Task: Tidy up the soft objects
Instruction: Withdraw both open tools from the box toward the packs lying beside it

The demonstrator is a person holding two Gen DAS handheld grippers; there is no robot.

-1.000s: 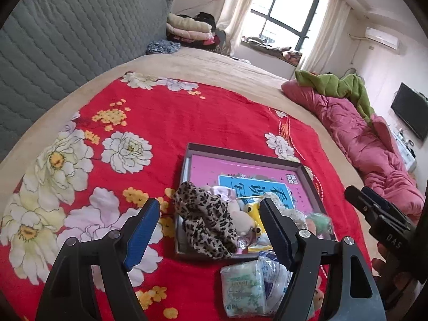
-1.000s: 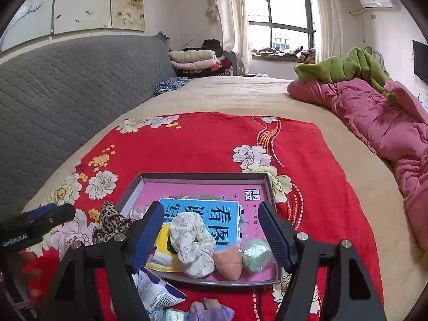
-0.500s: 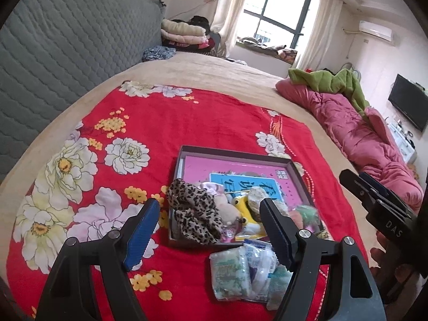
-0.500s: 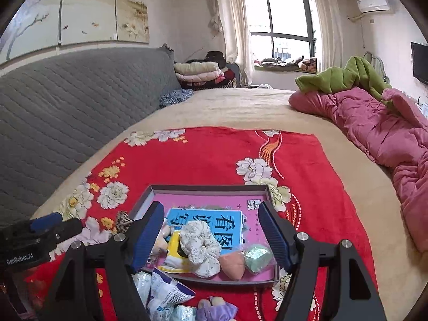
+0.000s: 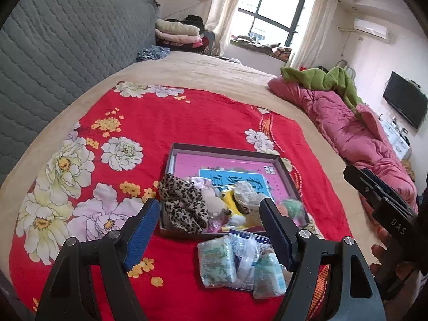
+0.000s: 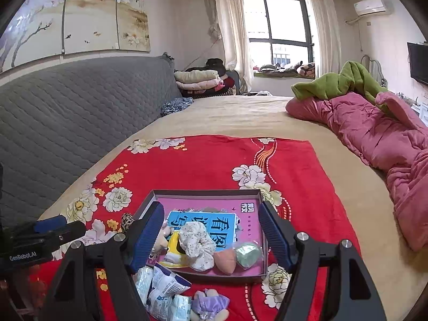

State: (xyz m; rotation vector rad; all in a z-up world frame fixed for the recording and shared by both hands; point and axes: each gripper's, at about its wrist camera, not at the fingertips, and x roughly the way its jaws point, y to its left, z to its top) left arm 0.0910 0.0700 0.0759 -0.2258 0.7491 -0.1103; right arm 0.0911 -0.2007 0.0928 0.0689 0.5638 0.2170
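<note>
A shallow dark box point(image 5: 172, 157) point(image 6: 208, 193) with a pink and blue lining lies on the red flowered blanket point(image 5: 160, 112). Inside it sit a leopard-print scrunchie point(image 5: 184, 206), a white floral scrunchie point(image 6: 198, 246), a yellow toy point(image 5: 227, 196), a peach sponge point(image 6: 224, 260) and a green ball point(image 6: 247, 251). Several tissue packs point(image 5: 230, 262) point(image 6: 160, 286) and a small purple plush point(image 6: 210, 303) lie in front of the box. My left gripper point(image 5: 208, 232) hovers open above the box's near edge, nothing between its fingers. My right gripper point(image 6: 211, 238) also hangs open and empty over the box.
A grey quilted headboard point(image 6: 80, 112) runs along the left. A pink quilt point(image 6: 374, 139) with a green blanket point(image 6: 345, 83) lies on the right of the beige bed point(image 6: 240, 117). Folded clothes point(image 6: 198, 79) are stacked near the window. A hand point(image 5: 385, 254) shows at the right edge.
Both grippers have risen and drawn back from the box, so more of the blanket and the tissue packs now shows. Both stay open and empty.
</note>
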